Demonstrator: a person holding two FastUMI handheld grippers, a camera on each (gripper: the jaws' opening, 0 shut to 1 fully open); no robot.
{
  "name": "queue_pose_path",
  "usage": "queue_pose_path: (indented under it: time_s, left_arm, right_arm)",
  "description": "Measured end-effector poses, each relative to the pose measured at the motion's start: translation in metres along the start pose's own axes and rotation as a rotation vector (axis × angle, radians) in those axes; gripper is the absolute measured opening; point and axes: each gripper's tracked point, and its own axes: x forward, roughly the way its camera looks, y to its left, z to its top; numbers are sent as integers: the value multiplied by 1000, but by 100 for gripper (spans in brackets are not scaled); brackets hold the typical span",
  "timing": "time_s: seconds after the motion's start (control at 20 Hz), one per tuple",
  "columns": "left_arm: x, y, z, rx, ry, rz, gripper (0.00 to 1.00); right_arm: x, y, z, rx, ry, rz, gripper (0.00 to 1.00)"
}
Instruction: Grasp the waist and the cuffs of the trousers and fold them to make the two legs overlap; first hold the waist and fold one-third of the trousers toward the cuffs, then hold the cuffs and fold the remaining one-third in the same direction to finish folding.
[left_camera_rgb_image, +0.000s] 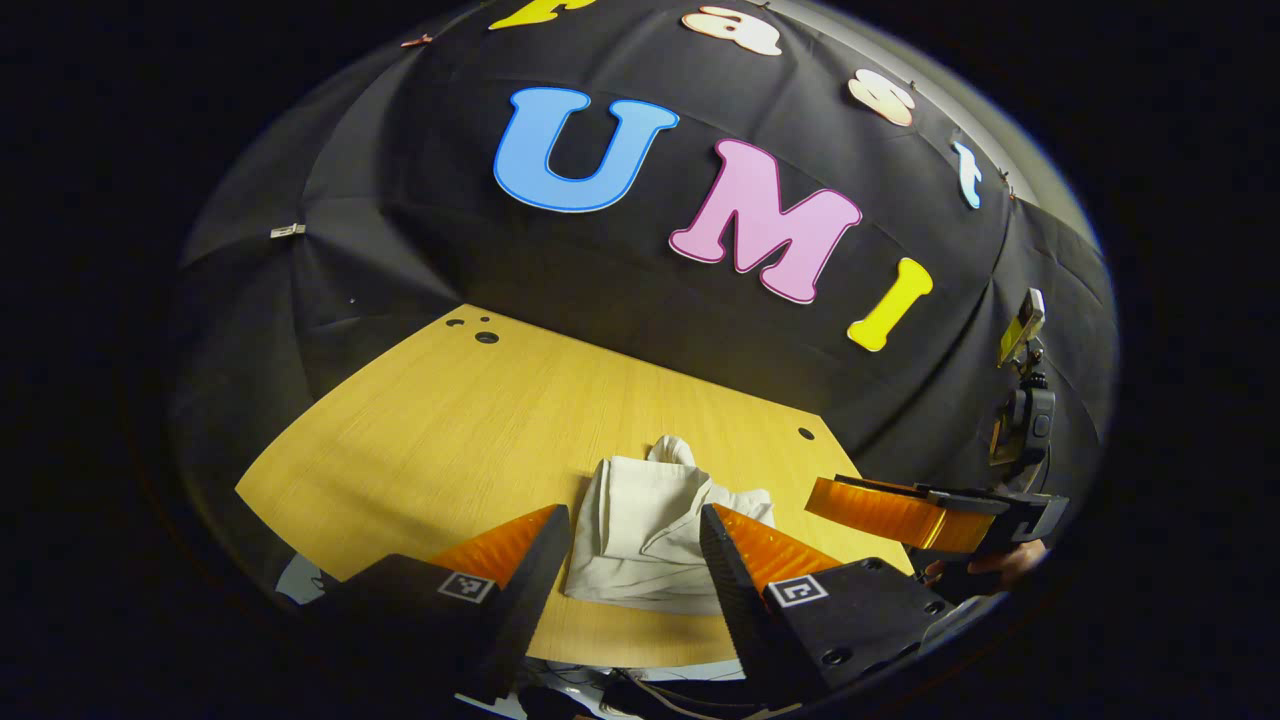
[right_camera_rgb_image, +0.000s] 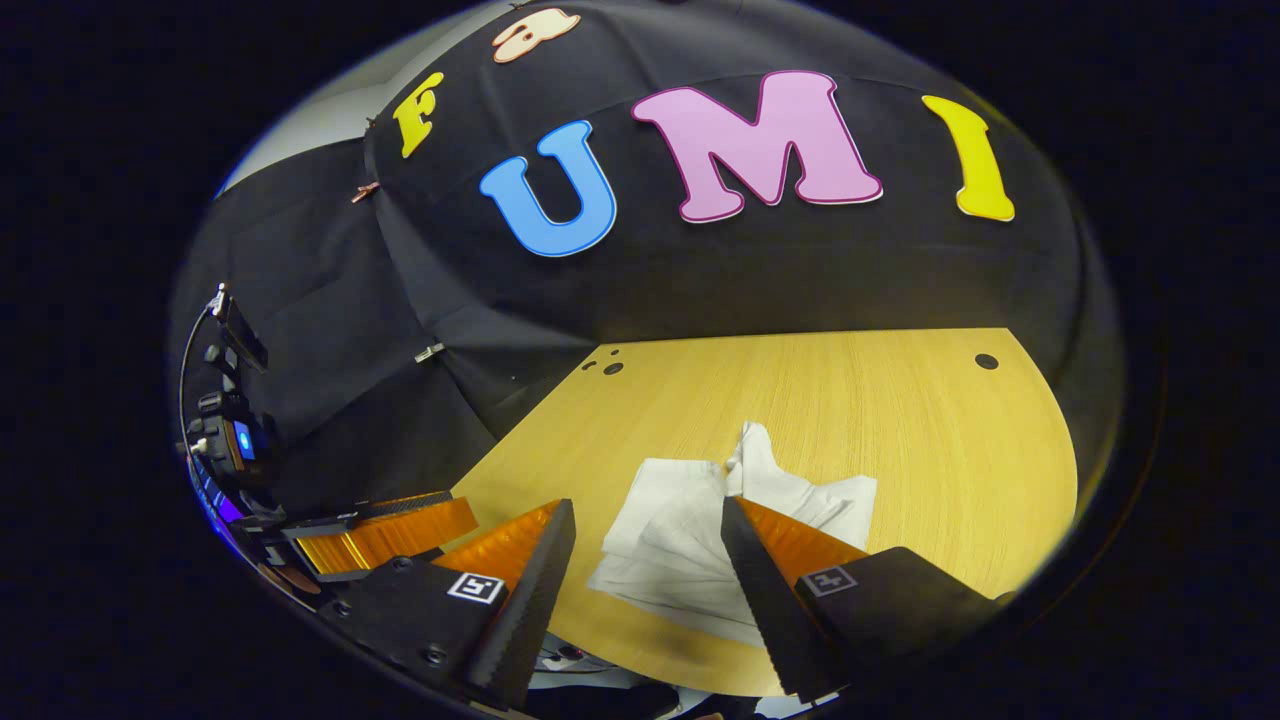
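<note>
Pale cream trousers (left_camera_rgb_image: 645, 530) lie folded into a small rumpled bundle on the wooden table (left_camera_rgb_image: 450, 420), close to its near edge. One bunched corner sticks up at the far side of the bundle (right_camera_rgb_image: 755, 455). My left gripper (left_camera_rgb_image: 635, 545) hovers open above the near side of the cloth, with nothing between its fingers. The right gripper (right_camera_rgb_image: 650, 540) is open too, held over the trousers (right_camera_rgb_image: 690, 535) without touching them. In the left gripper view the right gripper (left_camera_rgb_image: 900, 510) shows at the right, with a hand behind it. The left gripper (right_camera_rgb_image: 385, 535) appears at the lower left of the right gripper view.
The table (right_camera_rgb_image: 900, 440) has small round holes near its far corners (left_camera_rgb_image: 486, 337) (right_camera_rgb_image: 986, 361). Black booth cloth closes in the back and sides. A device on a stand (right_camera_rgb_image: 235, 440) stands at the left of the right gripper view.
</note>
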Motion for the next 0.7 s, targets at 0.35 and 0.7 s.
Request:
queue_pose_path:
  time_s: [0.35, 0.7]
  left_arm:
    - [6, -9, -6, -7, 15, 23, 84]
    - [14, -11, -4, 0, 28, 14, 84]
  right_arm:
    - [-5, -13, 3, -10, -10, 7, 91]
    - [-6, -25, 3, -6, -20, -24, 91]
